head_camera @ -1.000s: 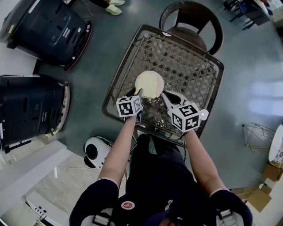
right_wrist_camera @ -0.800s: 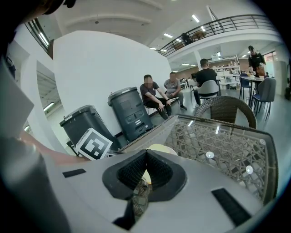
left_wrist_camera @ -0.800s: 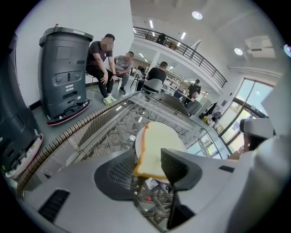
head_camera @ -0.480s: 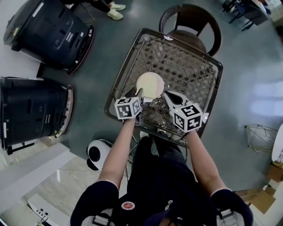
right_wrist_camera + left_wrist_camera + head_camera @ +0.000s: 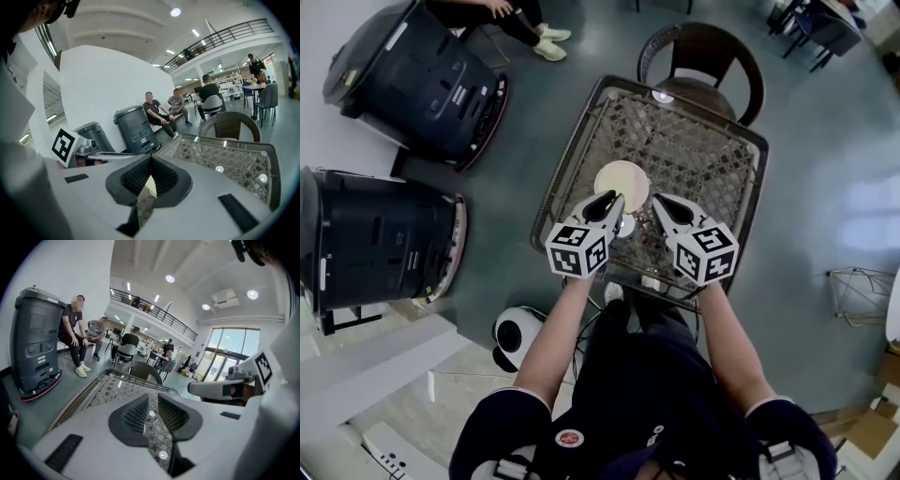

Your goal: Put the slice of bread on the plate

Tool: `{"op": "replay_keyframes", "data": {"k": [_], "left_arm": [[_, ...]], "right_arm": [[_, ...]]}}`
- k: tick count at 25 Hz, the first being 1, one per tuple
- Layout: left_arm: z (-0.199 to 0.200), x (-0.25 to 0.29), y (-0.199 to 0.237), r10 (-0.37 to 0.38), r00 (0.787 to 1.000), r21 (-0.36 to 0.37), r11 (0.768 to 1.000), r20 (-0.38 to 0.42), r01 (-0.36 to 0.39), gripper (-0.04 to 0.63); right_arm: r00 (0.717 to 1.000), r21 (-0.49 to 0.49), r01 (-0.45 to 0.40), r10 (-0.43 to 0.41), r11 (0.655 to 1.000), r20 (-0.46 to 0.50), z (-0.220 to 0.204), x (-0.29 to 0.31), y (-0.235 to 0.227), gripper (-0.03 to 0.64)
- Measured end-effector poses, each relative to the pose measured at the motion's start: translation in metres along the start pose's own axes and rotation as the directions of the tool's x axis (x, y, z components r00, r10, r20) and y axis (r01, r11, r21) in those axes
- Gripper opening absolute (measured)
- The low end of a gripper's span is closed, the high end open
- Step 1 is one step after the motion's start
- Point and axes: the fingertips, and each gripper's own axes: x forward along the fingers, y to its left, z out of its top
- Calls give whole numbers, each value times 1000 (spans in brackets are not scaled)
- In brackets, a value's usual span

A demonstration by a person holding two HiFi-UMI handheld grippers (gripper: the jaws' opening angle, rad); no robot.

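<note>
A cream plate [image 5: 623,183] lies on the glass-topped wicker table [image 5: 572,150]. I cannot make out a slice of bread apart from the plate's pale surface. My left gripper [image 5: 611,199] hovers over the plate's near left edge. Its jaws are closing, with a narrow gap and nothing between them; in the left gripper view only the table [image 5: 108,390] shows past the left gripper [image 5: 151,397]. My right gripper [image 5: 659,200] hangs at the plate's near right, its tips together and empty. A cream sliver of plate [image 5: 151,187] shows below the right gripper [image 5: 150,158].
A dark wicker chair [image 5: 703,56] stands at the table's far side. Two big black machines [image 5: 422,75] [image 5: 375,234] stand on the floor to the left, with a white round device [image 5: 517,333] near my feet. People sit beyond the machines [image 5: 72,333].
Both grippers have risen from the table. The left one rose more, coming up off the plate's left edge, and its jaws have narrowed.
</note>
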Motion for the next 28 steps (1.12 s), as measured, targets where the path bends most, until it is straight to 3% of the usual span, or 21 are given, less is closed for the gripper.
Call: {"op": "replay_keyframes", "data": {"k": [6,10,28], "left_arm": [[30,-25,-46,-60,996,112,992,68,52,9],[41,-41,-71,-91,991,166,983,93,75,8],[60,-82,-127,-181,971,188,971,155,151,8]], "right_arm": [[998,-11,-11,12,1000,62,20,-23,17,8],[994,-22,-30,33,999,107,32,-41,29,7],[971,-94,-51,72,994,226,67,-89,59,7]]}}
